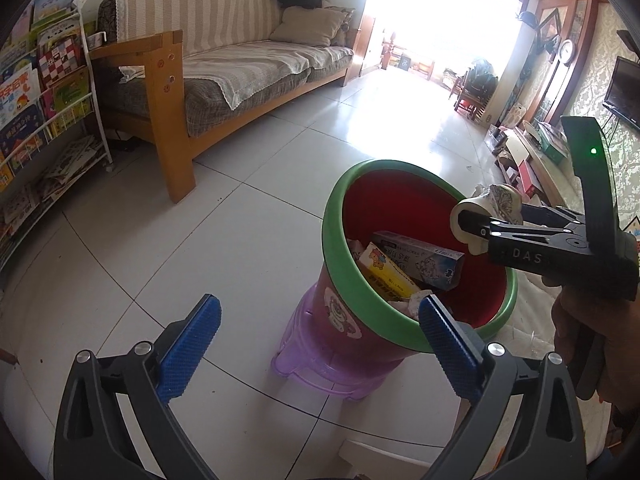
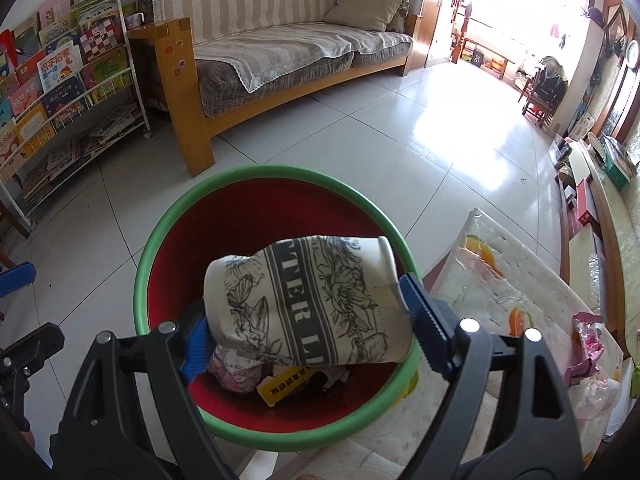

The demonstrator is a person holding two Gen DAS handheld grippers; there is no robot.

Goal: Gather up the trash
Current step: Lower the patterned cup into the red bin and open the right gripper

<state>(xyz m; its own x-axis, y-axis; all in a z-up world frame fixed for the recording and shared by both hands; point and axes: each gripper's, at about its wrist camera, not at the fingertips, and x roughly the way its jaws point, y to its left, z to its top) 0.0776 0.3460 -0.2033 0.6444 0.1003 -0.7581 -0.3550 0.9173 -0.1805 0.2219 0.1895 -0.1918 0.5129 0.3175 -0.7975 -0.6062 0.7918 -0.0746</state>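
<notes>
Books line the rack at far left. Our left claw gapes wide and empty by the bin's near rim. Our right claw pinches a crushed cup sideways over the bin's mouth. If we let go off-centre, the cup may clip the rim, bounce out, or tip the bin off its stool. Wrappers wait on the counter.
</notes>
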